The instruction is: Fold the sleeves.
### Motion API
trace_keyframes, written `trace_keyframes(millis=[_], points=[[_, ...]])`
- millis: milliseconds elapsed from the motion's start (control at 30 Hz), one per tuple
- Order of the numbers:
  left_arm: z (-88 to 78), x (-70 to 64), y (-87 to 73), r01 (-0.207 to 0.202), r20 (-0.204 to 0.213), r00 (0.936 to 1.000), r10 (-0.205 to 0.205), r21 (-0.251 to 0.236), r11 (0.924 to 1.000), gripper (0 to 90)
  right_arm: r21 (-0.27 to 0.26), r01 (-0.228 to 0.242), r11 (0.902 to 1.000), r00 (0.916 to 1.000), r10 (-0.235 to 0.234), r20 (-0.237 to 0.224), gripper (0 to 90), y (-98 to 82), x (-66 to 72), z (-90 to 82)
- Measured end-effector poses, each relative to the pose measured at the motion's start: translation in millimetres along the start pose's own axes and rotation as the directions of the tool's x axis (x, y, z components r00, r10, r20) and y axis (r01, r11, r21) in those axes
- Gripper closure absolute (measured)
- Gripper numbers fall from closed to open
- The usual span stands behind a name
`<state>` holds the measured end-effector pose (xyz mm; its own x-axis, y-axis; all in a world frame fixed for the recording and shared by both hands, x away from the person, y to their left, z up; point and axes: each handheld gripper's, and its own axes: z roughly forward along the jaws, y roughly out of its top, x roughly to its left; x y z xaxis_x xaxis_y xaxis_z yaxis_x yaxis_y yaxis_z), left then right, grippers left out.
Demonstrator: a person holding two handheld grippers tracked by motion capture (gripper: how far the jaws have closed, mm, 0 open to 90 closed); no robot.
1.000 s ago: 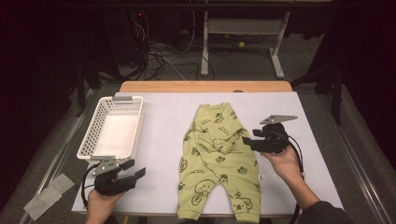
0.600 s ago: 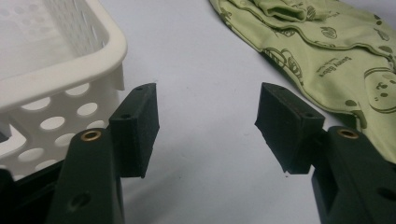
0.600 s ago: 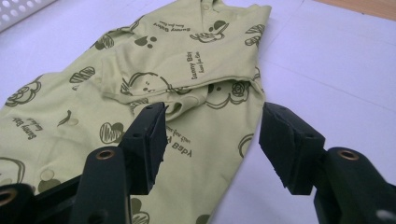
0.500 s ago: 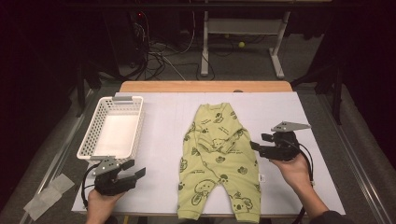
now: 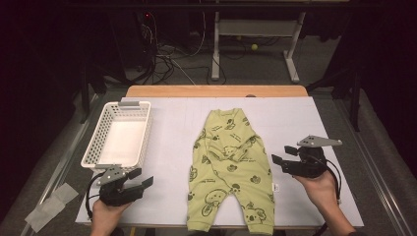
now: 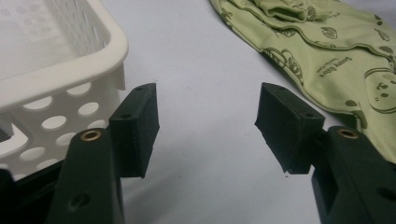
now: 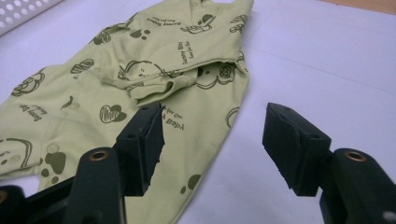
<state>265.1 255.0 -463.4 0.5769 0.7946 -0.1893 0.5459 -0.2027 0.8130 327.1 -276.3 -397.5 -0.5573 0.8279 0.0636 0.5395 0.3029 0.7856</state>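
Observation:
A light green baby romper [image 5: 228,167] with dark prints lies flat in the middle of the white table, both sleeves folded across its chest. My right gripper [image 5: 281,156] hovers just right of the romper, pointing at it. In the right gripper view the romper [image 7: 140,93] lies beyond the jaws. The right gripper [image 7: 212,126] has just been opening its jaws, and nothing is between them. My left gripper [image 5: 142,178] rests near the front left of the table, open and empty. In the left gripper view, the left gripper [image 6: 208,107] frames bare table, with the romper [image 6: 327,51] at the upper right.
A white perforated basket [image 5: 101,147] stands at the table's left, just beyond my left gripper, with its corner [image 6: 70,74] close to the left jaw. A wooden edge [image 5: 216,91] runs along the far side. Cables and a desk frame lie on the dark floor behind.
My right gripper has drawn away from the romper's right edge, moving right and a little toward the person, and its jaws stand wider. The left gripper has stayed put.

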Motion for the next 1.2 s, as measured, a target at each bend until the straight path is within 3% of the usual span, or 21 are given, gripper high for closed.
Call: trace_keyframes(millis=[800,1200], points=[[-1.0,0.5,-0.6,0.009,-0.004,1.0000,-0.009,-0.006,0.9999,36.6,-0.044,-0.067,0.9968,0.9977,0.068,0.009,38.0,-48.0,-3.9,-24.3],[-1.2,0.7,-0.6,0.012,-0.008,0.9999,-0.012,-0.008,0.9999,36.6,-0.101,-0.103,0.9895,0.9937,0.107,0.032,35.8,-68.1,-9.1,-38.7]])
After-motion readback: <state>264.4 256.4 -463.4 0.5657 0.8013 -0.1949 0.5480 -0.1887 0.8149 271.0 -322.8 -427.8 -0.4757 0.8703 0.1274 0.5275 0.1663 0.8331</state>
